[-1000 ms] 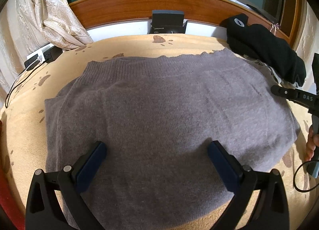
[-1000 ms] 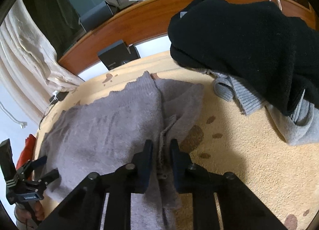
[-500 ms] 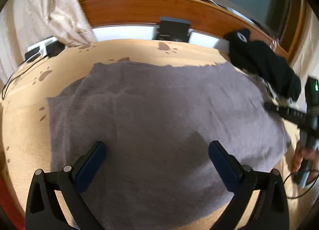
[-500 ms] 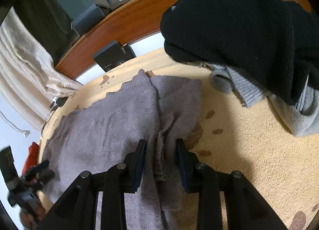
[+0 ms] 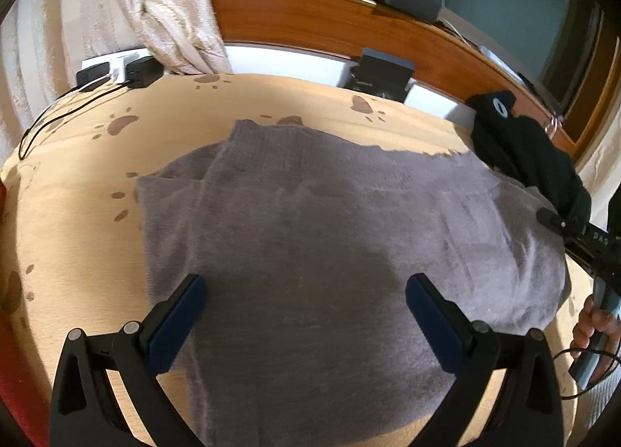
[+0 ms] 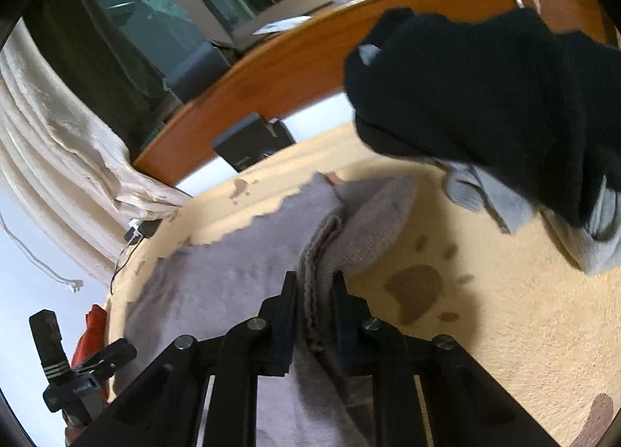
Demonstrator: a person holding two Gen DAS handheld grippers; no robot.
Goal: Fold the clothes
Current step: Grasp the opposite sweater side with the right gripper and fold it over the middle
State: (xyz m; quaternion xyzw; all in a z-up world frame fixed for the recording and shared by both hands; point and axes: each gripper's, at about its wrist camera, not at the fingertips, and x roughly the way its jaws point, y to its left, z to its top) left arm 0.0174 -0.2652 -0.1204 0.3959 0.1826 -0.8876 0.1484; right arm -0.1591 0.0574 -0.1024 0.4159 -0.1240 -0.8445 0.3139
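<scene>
Right wrist view shows us the gray sweater (image 6: 233,284) lying spread out on the tan blanket (image 6: 504,311) with brown paw prints. We see our right gripper (image 6: 315,315) with a bunched edge of the sweater between its two fingers, and its jaws are closing on that fold, so we think it is pinching the cloth. Left wrist view shows our left gripper (image 5: 306,315) hanging over the middle of the sweater with its fingers spread wide and nothing in them. Near the sweater's far corner sits a black garment (image 6: 485,97) on top of a lighter gray garment (image 6: 493,202). A wooden headboard (image 5: 330,28) runs behind the bed, and a cream curtain (image 5: 155,8) hangs at the side. We think the soft knit could slip out if the pinch is too small. If we pull only one side, the fold may come out crooked, and the cloth could bump the black pile.
</scene>
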